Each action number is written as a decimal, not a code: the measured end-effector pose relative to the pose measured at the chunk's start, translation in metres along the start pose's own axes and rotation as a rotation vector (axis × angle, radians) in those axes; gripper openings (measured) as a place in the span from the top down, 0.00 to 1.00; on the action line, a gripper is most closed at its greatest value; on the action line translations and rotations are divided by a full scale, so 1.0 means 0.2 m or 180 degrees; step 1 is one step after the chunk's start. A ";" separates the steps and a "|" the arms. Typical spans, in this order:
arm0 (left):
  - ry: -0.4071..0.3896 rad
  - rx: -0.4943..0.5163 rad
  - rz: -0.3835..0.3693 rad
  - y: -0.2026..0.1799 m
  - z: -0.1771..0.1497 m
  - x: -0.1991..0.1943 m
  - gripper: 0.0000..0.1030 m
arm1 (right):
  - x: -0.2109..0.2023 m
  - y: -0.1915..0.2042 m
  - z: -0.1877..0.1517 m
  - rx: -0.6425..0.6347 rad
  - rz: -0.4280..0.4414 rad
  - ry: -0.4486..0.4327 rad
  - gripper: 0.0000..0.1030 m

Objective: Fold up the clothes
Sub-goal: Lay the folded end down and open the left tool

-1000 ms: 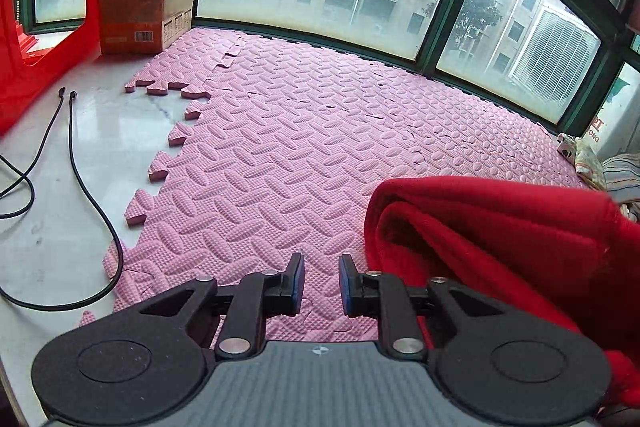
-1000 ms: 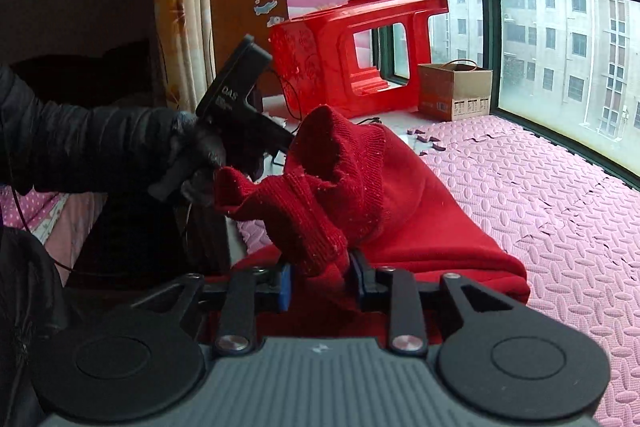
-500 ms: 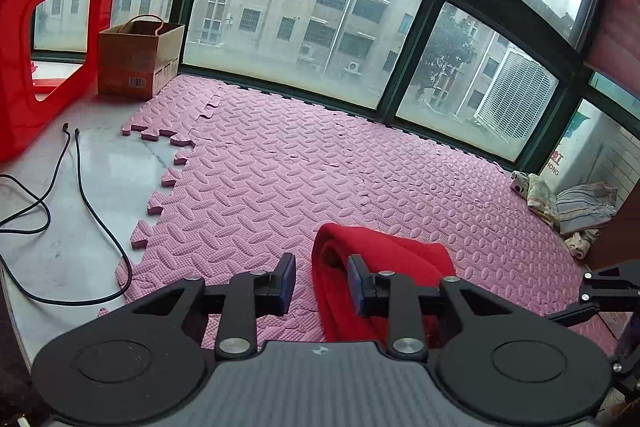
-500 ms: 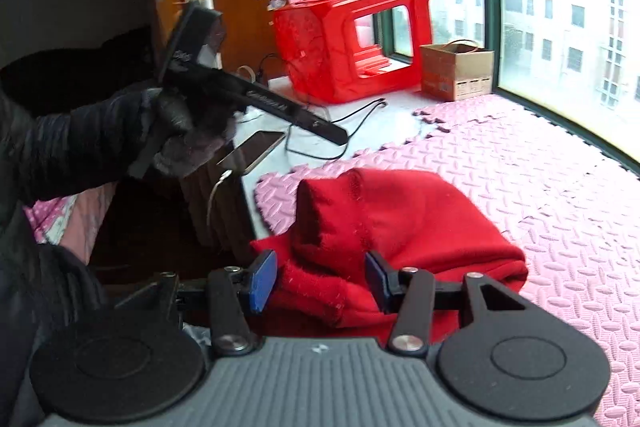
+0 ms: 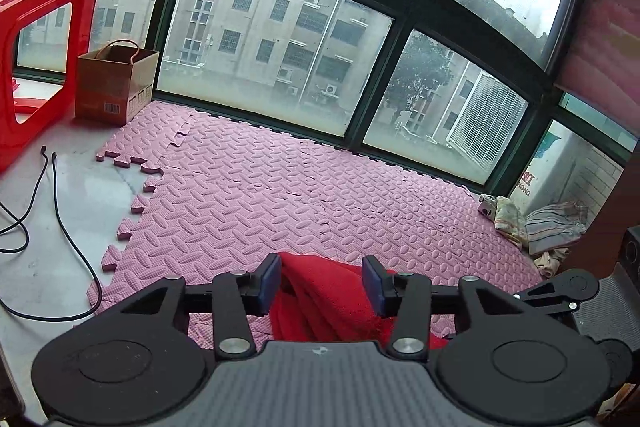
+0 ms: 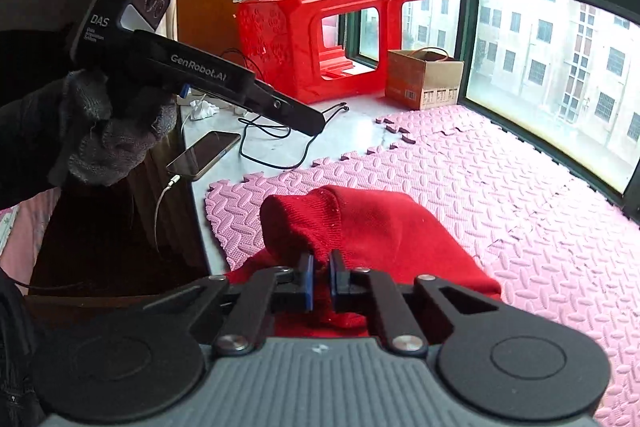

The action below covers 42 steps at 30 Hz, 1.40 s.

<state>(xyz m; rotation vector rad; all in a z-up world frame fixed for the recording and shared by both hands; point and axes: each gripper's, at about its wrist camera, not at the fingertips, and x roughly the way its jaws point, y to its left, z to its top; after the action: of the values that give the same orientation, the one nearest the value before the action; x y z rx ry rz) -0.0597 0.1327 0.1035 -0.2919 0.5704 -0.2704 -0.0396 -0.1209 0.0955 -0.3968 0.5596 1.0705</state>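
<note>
Red knit fabric, the garment (image 5: 320, 291), lies on the pink foam mat (image 5: 280, 195) in the left wrist view, showing between and below the left tongs (image 5: 320, 283). Their jaws are opening, and the blue pads stand clear of the cloth on both sides. Black cables (image 5: 60, 211) trail over the pale floor to the left, beside a red plastic stool (image 5: 40, 39) and a cardboard box (image 5: 116, 83) at the window.

In the right wrist view the right tongs (image 6: 321, 277) are clamped tight on a rolled cuff of the red garment (image 6: 380, 223), which is bunched at the near corner of the mat. A gloved hand (image 6: 104, 135) holds the other tool up on the left, above a phone (image 6: 204, 155) lying flat.
</note>
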 end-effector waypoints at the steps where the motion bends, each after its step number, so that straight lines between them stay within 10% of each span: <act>1: -0.0009 0.0014 -0.0012 -0.01 0.00 -0.01 0.53 | -0.03 0.01 0.02 -0.0121 -0.0010 0.0013 0.94; 7: -0.0059 0.0109 -0.0172 -0.09 0.04 -0.03 0.53 | -0.12 0.12 0.02 -0.0720 0.0137 0.0280 0.94; 22: 0.0763 0.0224 -0.0506 -0.26 -0.29 0.29 0.59 | 0.02 0.20 -0.19 -0.0468 0.0480 0.0478 0.92; 29: 0.0738 0.0083 -0.0487 -0.18 -0.37 0.22 0.59 | -0.08 0.07 -0.15 -0.0129 0.0618 0.0390 0.84; 42: 0.0612 0.0519 -0.0470 -0.30 -0.31 0.20 0.59 | 0.13 -0.28 -0.05 0.0392 -0.0455 0.0204 0.75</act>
<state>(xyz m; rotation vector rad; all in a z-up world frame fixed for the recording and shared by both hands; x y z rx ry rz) -0.0732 0.0522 0.0551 -0.1509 0.7131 -0.4886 0.0179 -0.1327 0.0740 -0.3586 0.6413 0.8839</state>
